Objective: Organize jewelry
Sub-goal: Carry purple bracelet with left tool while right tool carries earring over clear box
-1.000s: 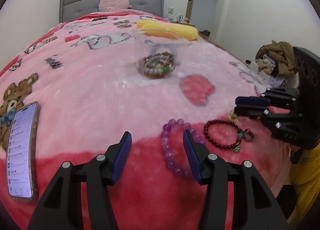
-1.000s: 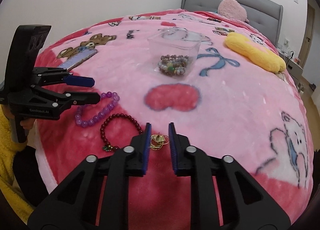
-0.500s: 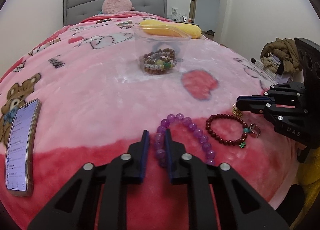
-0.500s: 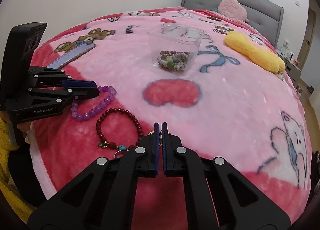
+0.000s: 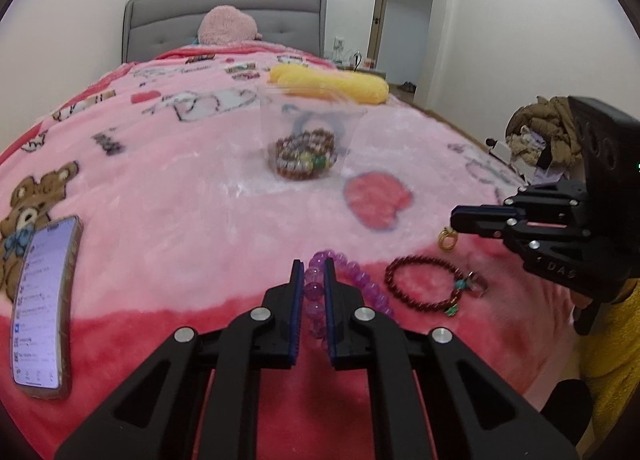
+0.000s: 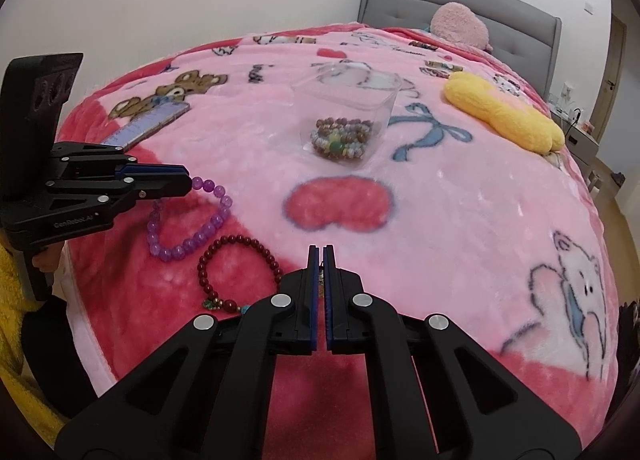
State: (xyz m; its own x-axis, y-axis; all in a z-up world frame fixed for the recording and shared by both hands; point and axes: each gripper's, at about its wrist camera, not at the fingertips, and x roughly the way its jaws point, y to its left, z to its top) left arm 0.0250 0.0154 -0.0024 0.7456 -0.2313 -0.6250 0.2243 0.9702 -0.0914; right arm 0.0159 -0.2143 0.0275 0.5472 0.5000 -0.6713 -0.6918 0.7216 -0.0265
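We are clamping the purple bracelet [image 5: 316,292] in the left hand-held gripper [image 5: 311,266]; the clear box [image 5: 310,132] is lying straight ahead, nearer the left; the right hand-held gripper [image 6: 318,256] is pinching the gold ring [image 5: 447,239].

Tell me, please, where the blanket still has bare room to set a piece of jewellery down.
Bare pink blanket lies between the phone and the clear plastic box, and right of the red heart print, toward the white bear print. The near edge is crowded: purple bead bracelet, dark red bead bracelet, both grippers.
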